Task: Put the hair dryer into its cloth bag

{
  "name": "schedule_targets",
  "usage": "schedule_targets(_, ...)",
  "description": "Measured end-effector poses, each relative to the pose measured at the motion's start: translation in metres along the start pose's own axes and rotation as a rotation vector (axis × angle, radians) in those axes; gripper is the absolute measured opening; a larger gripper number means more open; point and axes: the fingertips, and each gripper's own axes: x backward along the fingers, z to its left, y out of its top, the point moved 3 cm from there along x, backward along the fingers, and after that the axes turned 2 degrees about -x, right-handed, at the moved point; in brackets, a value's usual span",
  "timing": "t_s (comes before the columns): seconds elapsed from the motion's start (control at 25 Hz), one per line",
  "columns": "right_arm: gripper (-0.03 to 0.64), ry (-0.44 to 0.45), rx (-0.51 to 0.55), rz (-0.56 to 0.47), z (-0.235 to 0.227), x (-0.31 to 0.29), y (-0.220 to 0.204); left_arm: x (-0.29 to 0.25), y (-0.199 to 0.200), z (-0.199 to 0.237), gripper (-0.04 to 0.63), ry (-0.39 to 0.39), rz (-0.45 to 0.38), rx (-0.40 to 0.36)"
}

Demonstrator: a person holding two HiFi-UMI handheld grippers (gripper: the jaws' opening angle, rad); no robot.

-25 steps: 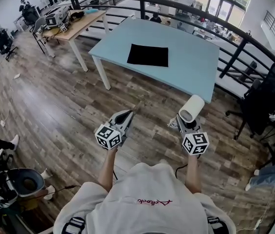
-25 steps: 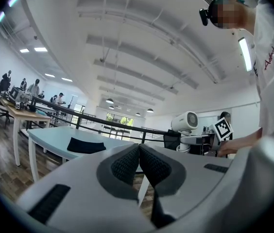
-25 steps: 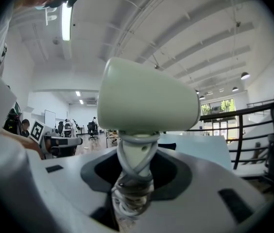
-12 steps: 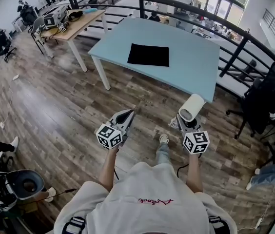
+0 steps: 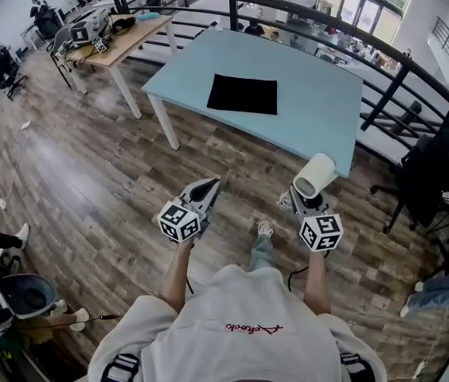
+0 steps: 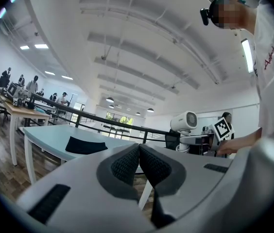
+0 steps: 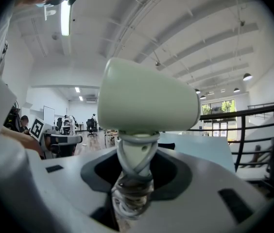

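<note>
Hair dryer stands upright in my right claw, which pinches its cord-wrapped handle, over the wood floor just short of the worktop's near right corner. Its black cloth bag lies flat on that worktop, nearer the left edge. My left claw is pressed together, empty.

1. The right gripper has its jaws closed on the handle of the pale hair dryer, which stands upright.
2. A white cord is wound round the handle, below the hair dryer's barrel.
3. Behind the hair dryer lies a light blue counter.
4. A dark railing stands to the hair dryer's right.
</note>
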Motion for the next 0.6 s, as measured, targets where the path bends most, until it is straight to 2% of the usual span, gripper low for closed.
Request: schedule_targets(0.6,0.169,0.015,-0.017,0.019,-0.068,-0.073,0.014,-0.087,0.011,0.046,0.009,0.015,0.014,0.009)
